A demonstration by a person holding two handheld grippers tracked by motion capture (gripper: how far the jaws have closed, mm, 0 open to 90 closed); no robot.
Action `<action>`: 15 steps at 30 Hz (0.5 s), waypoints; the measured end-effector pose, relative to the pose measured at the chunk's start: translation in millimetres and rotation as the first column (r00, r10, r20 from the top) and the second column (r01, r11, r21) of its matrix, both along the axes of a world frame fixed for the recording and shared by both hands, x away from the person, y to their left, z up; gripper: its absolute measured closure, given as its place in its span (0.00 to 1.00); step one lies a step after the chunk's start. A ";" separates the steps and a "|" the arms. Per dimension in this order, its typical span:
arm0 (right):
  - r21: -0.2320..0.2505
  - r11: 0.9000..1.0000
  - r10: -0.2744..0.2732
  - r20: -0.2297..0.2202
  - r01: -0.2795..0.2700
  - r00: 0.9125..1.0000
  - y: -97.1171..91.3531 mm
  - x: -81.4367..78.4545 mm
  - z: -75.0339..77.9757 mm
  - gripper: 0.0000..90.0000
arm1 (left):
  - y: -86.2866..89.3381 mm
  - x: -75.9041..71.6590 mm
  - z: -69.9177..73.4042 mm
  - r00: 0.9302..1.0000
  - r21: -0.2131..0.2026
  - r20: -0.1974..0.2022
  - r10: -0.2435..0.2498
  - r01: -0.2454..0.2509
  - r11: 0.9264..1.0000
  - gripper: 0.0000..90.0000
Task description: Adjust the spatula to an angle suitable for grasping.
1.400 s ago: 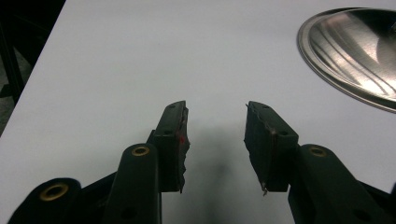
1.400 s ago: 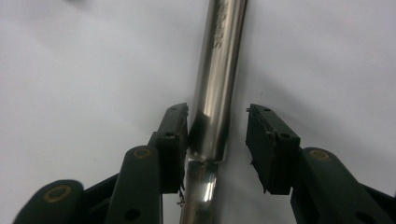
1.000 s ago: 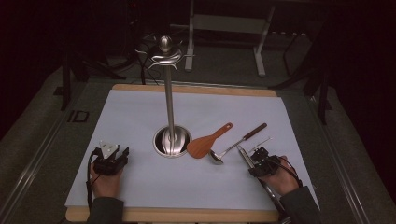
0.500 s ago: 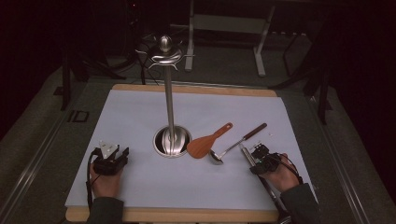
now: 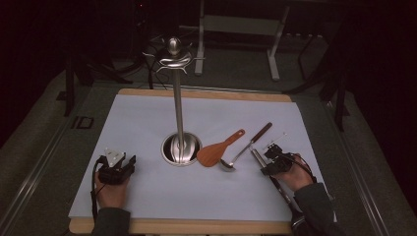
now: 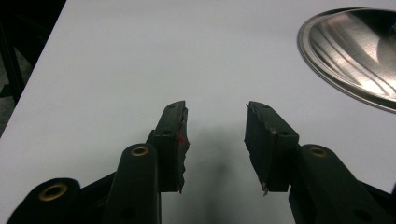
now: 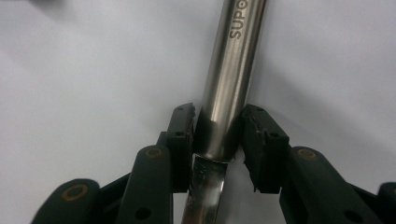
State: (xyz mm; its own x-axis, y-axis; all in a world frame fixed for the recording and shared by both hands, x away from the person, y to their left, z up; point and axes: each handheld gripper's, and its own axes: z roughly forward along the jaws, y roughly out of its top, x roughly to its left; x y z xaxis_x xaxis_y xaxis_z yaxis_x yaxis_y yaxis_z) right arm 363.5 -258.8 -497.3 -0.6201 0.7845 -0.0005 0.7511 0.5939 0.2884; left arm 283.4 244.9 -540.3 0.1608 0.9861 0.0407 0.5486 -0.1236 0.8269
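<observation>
Two claws sat low over the table (image 5: 147, 118): left claw (image 6: 215, 140) open and empty, right claw (image 7: 217, 140) gripping a steel utensil handle (image 7: 231, 70), likely before lifting toward the rack (image 5: 178, 98)

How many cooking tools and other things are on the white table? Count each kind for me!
Wooden rice paddle: 1
Ladle with dark handle: 1
Steel-handled utensil between the right gripper's jaws: 1
Steel hanging stand with hooks on top: 1
Grippers, counting the left gripper too: 2
Total: 6
</observation>
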 end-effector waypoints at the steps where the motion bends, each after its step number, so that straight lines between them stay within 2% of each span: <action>1: -0.022 1.000 0.007 -0.002 -0.007 1.000 1.6 0.4 0.3 0.72 | 0.2 0.1 0.0 1.000 0.000 -0.001 -0.001 0.001 1.000 0.65; 3: -0.036 0.999 0.010 -0.002 -0.010 1.000 2.7 0.1 0.2 0.71 | 0.1 0.2 -0.1 1.000 -0.001 -0.001 0.000 0.000 1.000 0.65; 5: -0.081 0.997 0.012 0.007 -0.011 1.000 7.2 -0.7 -0.6 0.68 | 0.1 0.3 -0.1 1.000 0.000 -0.002 -0.002 0.002 1.000 0.65; 7: -0.092 0.996 0.005 0.006 -0.005 1.000 8.5 -0.3 -0.5 0.68 | 0.0 0.5 -0.1 1.000 0.000 -0.002 -0.001 0.001 1.000 0.65; 9: -0.081 0.997 0.000 -0.008 -0.001 1.000 7.8 1.4 -0.5 0.71 | 0.0 0.5 -0.1 1.000 0.001 -0.002 -0.003 0.003 1.000 0.65; 15: -0.056 0.998 -0.023 -0.029 0.022 0.999 5.8 5.2 -0.6 0.72 | -0.1 1.0 -0.1 1.000 0.007 -0.009 -0.004 0.004 1.000 0.65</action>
State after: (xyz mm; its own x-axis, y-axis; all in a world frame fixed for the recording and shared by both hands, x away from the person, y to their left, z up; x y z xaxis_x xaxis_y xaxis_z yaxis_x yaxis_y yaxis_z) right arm 368.7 -253.0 -497.9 -0.6026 0.7976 -0.0260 0.7722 0.5911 0.2330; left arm 284.4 244.8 -540.4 0.1654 0.9852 0.0459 0.5559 -0.1316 0.8208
